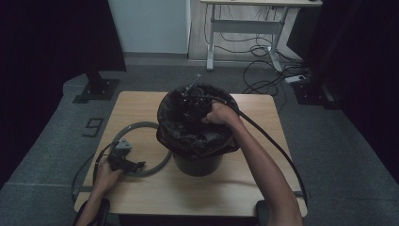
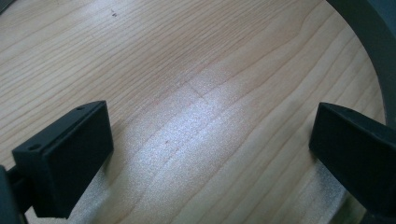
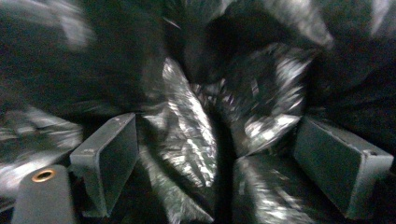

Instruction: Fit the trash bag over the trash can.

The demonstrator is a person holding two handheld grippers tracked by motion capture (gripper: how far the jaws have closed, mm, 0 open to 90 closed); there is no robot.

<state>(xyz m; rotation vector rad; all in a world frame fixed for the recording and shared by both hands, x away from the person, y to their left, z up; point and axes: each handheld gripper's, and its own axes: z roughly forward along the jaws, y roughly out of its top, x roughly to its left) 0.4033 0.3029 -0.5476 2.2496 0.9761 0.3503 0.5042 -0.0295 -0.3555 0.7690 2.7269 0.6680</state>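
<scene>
A black bin (image 1: 197, 165) lined with a crinkled black bag (image 1: 184, 135) stands at the middle of the wooden table (image 1: 226, 188). My right gripper (image 1: 189, 101) reaches down into the bin's mouth. In the right gripper view it (image 3: 219, 158) is open, with glossy folds of the bag (image 3: 187, 130) lying between its jaws, not pinched. My left gripper (image 1: 136, 165) rests on the table at the left, inside a grey ring (image 1: 157, 167). Its jaws stand wide open (image 2: 210, 149) over bare wood, the grey ring (image 2: 373, 51) curving past at the right.
The right gripper's cable (image 1: 277, 146) trails over the table's right side. Behind the table are a white desk (image 1: 244, 23), loose cables on the floor (image 1: 268, 70) and a black stand base (image 1: 96, 89). Dark curtains close in on both sides.
</scene>
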